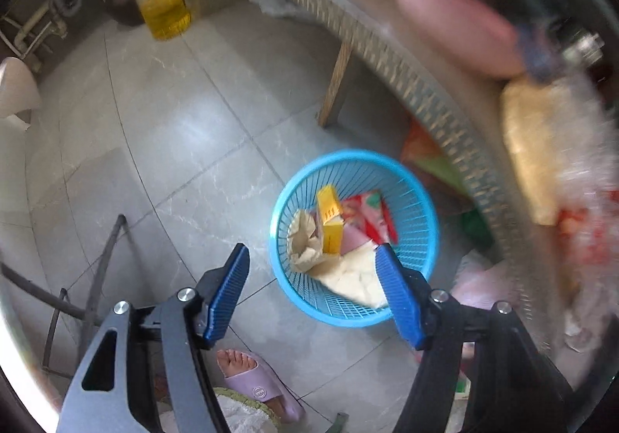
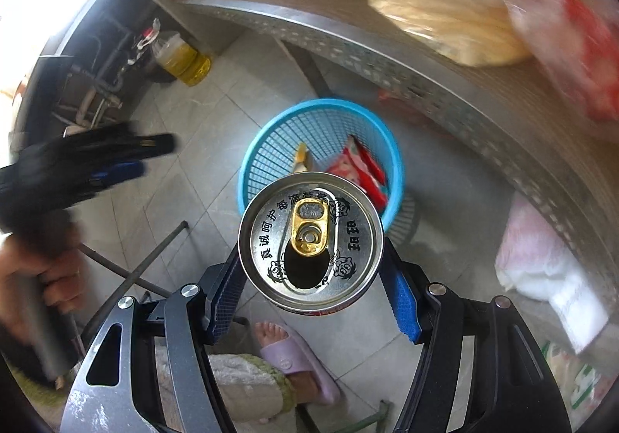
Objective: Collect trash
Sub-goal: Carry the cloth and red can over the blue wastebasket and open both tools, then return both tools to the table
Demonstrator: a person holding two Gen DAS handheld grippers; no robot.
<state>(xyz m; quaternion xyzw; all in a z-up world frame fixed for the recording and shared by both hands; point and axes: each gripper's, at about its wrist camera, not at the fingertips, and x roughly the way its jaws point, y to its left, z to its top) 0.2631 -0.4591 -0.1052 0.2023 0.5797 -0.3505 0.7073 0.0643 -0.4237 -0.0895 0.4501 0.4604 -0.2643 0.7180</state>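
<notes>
The can (image 2: 311,245) is clamped between the blue pads of the right gripper (image 2: 315,278), top end facing the camera, so you get a clear look at the silver lid. It's already opened: gold pull tab, dark drinking hole. Chinese characters run around the rim (真诚呵护每滴 is the bit I can make out) along with small cartoon pig faces. The can hangs above the floor, just in front of the blue mesh basket (image 2: 321,150).

In that basket (image 1: 356,236) there's already stuff: a yellow carton (image 1: 329,218), a red and pink printed wrapper (image 1: 369,218), a crumpled tan paper bag (image 1: 303,243) and something pale and flat, maybe a napkin, too blurry to say.

The left gripper (image 1: 311,265) sits over the basket with its jaws spread and nothing between them.

Around that: grey tiled floor, a woven-edge table (image 1: 387,58), a jug of yellow oil (image 1: 164,4), and a foot in a lilac slipper (image 1: 259,386) with a small round logo I can't read.
</notes>
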